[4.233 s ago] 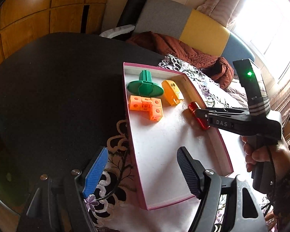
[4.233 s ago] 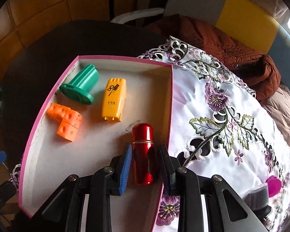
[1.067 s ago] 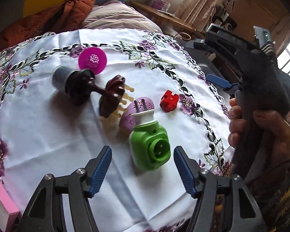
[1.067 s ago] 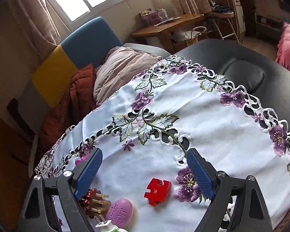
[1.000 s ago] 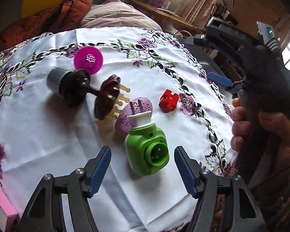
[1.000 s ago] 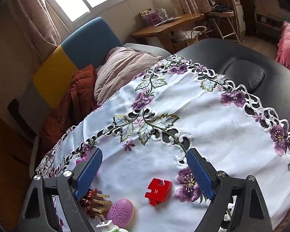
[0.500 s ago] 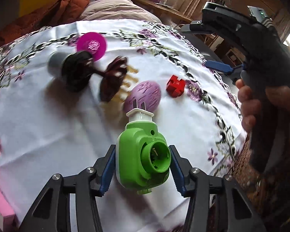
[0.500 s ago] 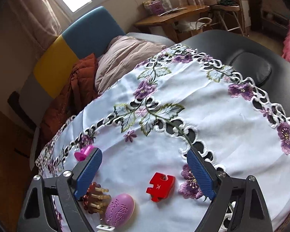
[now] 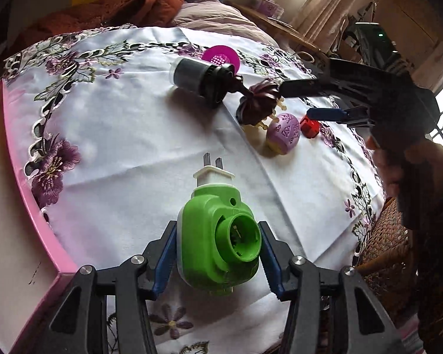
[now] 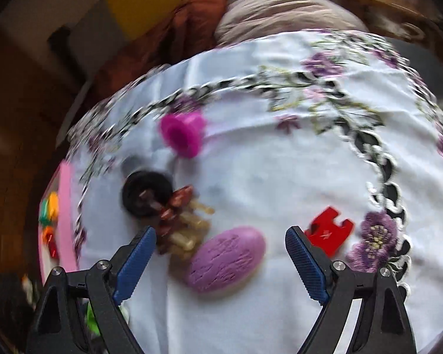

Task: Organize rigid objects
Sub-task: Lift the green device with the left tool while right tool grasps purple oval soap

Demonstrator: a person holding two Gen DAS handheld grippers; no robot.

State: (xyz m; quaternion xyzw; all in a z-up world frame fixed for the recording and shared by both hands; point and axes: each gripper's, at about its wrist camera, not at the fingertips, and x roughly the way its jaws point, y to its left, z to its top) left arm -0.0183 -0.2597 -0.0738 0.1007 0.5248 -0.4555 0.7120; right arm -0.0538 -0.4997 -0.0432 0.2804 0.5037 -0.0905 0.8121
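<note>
My left gripper (image 9: pixel 217 231) is shut on a green plug-in device (image 9: pixel 218 244), white prongs pointing away, held just above the floral tablecloth. My right gripper (image 10: pixel 220 234) is open and hangs over a purple oval piece (image 10: pixel 227 259), which lies between its blue pads without touching them. A red puzzle-shaped piece (image 10: pixel 329 230) lies just outside the right pad. A dark brown pegged massager (image 10: pixel 177 215) lies by the left pad. In the left wrist view, the right gripper (image 9: pixel 307 100) reaches in from the right above the purple oval (image 9: pixel 282 134).
A magenta cap (image 9: pixel 220 56) lies further back on the cloth. The pink-rimmed box (image 9: pixel 53 247) sits at the left, with coloured pieces inside seen in the right wrist view. A hand (image 9: pixel 398 171) holds the right gripper. A wicker chair stands beyond the table's right edge.
My left gripper closed on the green plug-in device and carried it off the cloth toward the pink box. My right gripper tipped down and rolled, coming over the purple oval and red piece.
</note>
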